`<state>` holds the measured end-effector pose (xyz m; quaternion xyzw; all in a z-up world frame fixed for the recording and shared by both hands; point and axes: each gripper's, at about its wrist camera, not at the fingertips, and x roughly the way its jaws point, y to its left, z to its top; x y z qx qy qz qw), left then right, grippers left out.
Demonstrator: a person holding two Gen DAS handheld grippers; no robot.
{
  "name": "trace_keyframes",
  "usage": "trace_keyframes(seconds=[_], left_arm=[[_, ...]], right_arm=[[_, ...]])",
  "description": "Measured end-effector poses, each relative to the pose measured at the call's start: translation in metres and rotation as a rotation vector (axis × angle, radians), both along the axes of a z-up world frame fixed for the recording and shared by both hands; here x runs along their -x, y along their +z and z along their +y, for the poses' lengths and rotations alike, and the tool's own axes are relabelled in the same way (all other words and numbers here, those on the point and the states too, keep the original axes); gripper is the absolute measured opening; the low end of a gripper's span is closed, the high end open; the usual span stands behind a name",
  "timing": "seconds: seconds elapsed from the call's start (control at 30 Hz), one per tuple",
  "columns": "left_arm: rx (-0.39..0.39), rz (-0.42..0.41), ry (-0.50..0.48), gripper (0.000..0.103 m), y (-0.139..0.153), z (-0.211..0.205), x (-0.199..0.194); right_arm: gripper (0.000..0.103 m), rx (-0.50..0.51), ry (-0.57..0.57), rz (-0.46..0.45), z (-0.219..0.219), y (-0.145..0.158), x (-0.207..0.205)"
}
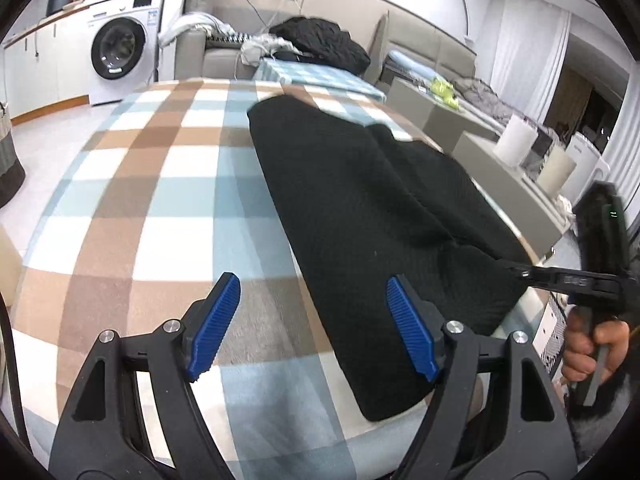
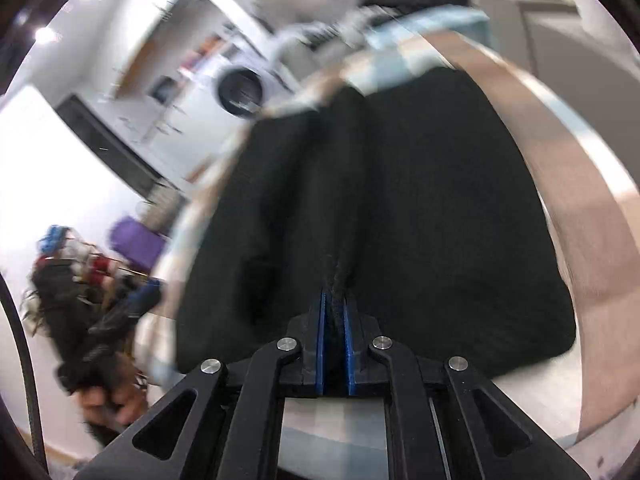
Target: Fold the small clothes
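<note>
Nearest the lens, your left gripper (image 1: 312,324) stood with its blue pads (image 1: 214,328) spread wide and nothing between them. One pad hung over the bare checked blanket (image 1: 160,200); the other sat above the near long edge of the black garment (image 1: 360,208), not touching it as far as the view showed. That placement read as a line-up: you had the claw straddling the cloth's edge near the front of the bed, probably ready to pinch a second corner.

The garment lay flat and lengthwise down the right half of the blanket, its far end toward the sofa and its near end close to the front edge. A soft crease ran along its length, so it looked partly folded already.

Farther right, your right gripper (image 2: 335,320) had its pads pressed together on a bunched ridge of the black fabric at the garment's right-hand edge, near the blanket's right side. From the left camera its black fingers reached in from that side, with your hand (image 1: 592,344) on the handle below. Holding there likely anchored the cloth for the fold. The right view was blurred, so finer detail was lost.
</note>
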<state>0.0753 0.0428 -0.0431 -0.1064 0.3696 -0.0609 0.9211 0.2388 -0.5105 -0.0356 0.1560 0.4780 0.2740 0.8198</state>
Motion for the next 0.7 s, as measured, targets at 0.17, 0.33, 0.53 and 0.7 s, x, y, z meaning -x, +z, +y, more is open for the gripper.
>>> trace_keyframes(seconds=[0.17, 0.33, 0.53, 0.7], left_arm=[[-0.016, 0.035, -0.061, 0.074, -0.013, -0.017, 0.002], [-0.084, 0.081, -0.118, 0.075, -0.027, -0.036, 0.003], [-0.095, 0.109, -0.147, 0.075, -0.035, -0.042, 0.002], [-0.053, 0.072, -0.119, 0.075, -0.024, -0.033, 0.004]], right_arm=[[0.028, 0.035, -0.004, -0.096, 0.0, 0.016, 0.01], [0.042, 0.0, 0.058, -0.158, 0.01, 0.032, 0.009], [0.043, -0.003, 0.142, -0.111, 0.06, 0.016, -0.023], [0.004, -0.008, 0.191, -0.128, 0.079, 0.016, -0.036]])
